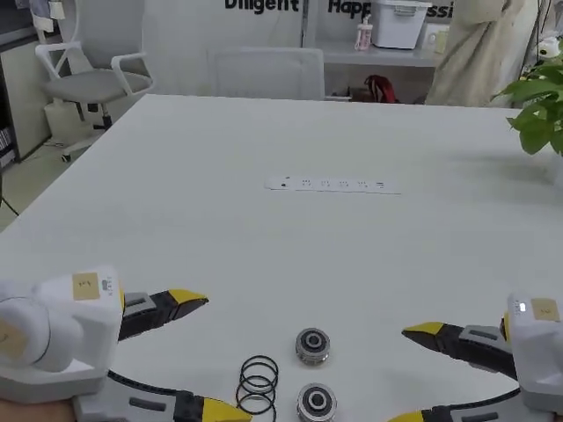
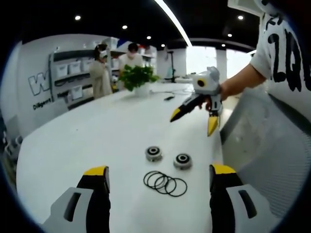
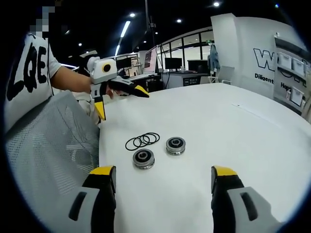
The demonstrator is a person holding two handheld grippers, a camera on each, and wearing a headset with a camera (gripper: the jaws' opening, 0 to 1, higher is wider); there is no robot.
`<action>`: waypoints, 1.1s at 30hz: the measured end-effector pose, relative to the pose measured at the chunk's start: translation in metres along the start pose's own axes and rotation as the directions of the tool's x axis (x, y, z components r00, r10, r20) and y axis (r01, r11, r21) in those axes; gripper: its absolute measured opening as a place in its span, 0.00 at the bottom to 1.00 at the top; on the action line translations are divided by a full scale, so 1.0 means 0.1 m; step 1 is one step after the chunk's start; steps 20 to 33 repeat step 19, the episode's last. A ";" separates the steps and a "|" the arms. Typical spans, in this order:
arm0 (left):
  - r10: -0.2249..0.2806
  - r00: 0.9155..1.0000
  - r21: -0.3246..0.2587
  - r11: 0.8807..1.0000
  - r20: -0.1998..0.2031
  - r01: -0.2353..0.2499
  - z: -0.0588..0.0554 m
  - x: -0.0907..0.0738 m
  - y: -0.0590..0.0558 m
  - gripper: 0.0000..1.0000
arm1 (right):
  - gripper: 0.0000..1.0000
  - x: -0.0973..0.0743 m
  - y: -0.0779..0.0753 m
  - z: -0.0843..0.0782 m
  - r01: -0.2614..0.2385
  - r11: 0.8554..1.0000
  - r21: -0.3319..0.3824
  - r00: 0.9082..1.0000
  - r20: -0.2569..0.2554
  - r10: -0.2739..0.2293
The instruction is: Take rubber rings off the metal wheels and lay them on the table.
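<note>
Wall lettering (image 1: 264, 4): tops cut by upper edge.
Nearer wheel (image 1: 316, 402): lower rim at bottom edge, possibly clipped.
White strip (image 1: 334, 185): markings too small to read.

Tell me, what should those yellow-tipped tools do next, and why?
Probably ease the right gripper toward a wheel: it and the left gripper hang open, clear of both wheels, and rings already lie loose on the table. Whether any ring remains fitted is unclear.
</note>
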State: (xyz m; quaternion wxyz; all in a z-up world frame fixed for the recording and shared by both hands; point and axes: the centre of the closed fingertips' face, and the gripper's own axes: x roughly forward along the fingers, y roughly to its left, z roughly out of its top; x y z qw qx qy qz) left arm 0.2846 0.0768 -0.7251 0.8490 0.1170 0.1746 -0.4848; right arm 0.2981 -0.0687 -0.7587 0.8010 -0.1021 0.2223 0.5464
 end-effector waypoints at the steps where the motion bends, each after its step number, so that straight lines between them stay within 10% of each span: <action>1: 0.001 1.000 -0.001 1.000 0.001 -0.001 0.00 0.00 0.01 0.86 | 0.77 0.00 0.00 0.00 0.001 1.000 0.000 1.000 -0.001 -0.001; 33: 0.017 1.000 0.010 1.000 0.003 -0.017 0.01 -0.04 0.06 0.86 | 0.77 -0.04 0.00 -0.02 0.009 1.000 0.002 1.000 -0.002 -0.009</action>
